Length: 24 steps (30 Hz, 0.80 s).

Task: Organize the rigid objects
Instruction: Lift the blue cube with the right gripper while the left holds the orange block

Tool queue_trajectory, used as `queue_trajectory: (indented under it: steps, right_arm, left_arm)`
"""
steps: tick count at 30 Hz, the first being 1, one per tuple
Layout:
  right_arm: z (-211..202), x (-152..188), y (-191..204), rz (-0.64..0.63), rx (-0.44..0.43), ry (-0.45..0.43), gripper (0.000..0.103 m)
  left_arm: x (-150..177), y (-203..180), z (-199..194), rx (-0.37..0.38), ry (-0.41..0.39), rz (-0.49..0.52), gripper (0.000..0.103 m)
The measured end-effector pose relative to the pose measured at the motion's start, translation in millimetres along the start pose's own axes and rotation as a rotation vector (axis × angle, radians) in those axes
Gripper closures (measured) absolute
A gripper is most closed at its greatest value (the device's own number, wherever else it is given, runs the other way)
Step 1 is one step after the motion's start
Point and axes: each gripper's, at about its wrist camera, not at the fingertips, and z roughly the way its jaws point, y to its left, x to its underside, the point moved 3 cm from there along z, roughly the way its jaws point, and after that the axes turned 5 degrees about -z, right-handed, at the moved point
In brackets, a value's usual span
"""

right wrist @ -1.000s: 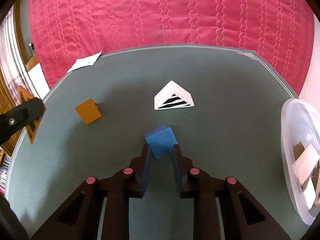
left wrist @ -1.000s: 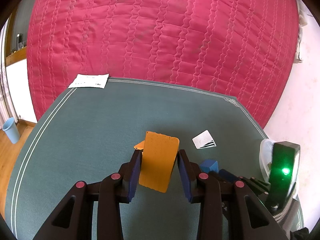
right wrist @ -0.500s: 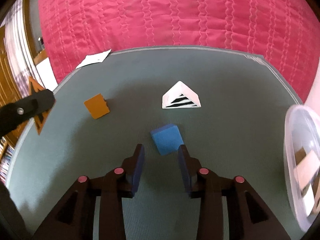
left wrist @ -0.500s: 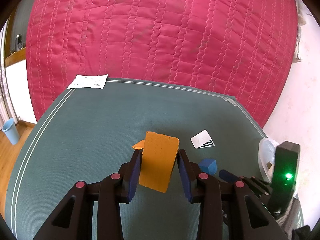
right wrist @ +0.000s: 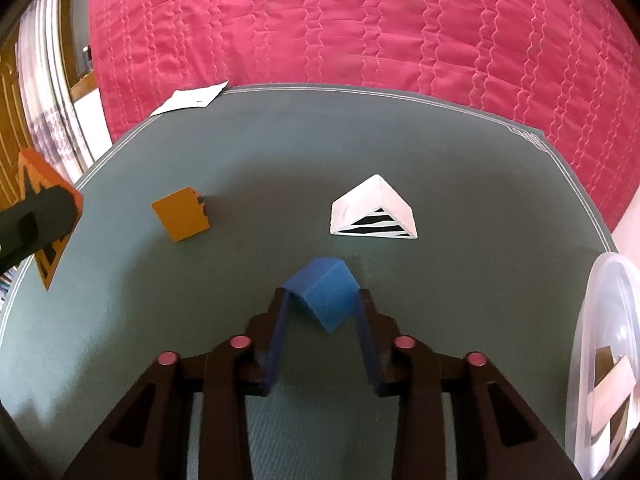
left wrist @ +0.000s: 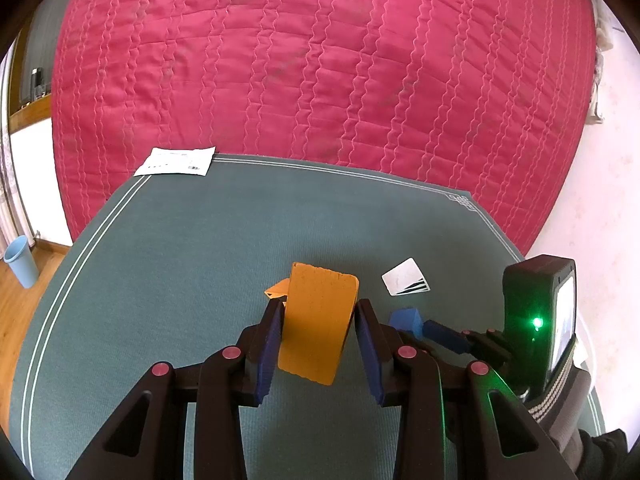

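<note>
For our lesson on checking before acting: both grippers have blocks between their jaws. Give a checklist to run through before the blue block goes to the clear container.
1. Right gripper shut on the blue block: ok, both pads touch it.
2. Grip square: not ok, the block sits cornerwise between the jaws.
3. Left gripper holds the orange block: ok.
4. Clear container within sight, right of the mat: ok.
5. Room left in the container: cannot tell; wooden pieces lie inside.
6. White striped prism clear of the path: ok, it lies farther back.
</note>
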Motion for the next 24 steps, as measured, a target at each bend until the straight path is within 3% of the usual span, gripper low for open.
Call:
queue_trajectory:
  steps: [4, 11, 12, 16, 24]
  right_arm:
    - [-6.3, 6.3, 1.4, 0.005, -0.015, -0.004, 0.087]
    - [-17.5, 17.4, 2.5, 0.033, -0.083, -0.005, 0.086]
    - [-16.6, 16.1, 0.6, 0.039, -0.081, -0.007, 0.083]
    - [-13.0, 8.2, -9.6, 0.053, -0.079, -0.027, 0.05]
    - [7.6, -11.5, -6.0, -0.066, -0.073, -0.013, 0.05]
  left_arm:
    - [1.6, -0.5, 0.8, -0.001, 0.003, -0.001, 0.064]
    - [2.6, -2.4, 0.5, 0.001, 0.002, 0.002, 0.064]
    - [2.8, -2.5, 0.5, 0.001, 0.003, 0.003, 0.064]
    - [2.2, -3.2, -1.0, 0.004, -0.002, 0.004, 0.064]
    - [1.5, -2.5, 0.2, 0.004, 0.0, 0.0, 0.064]
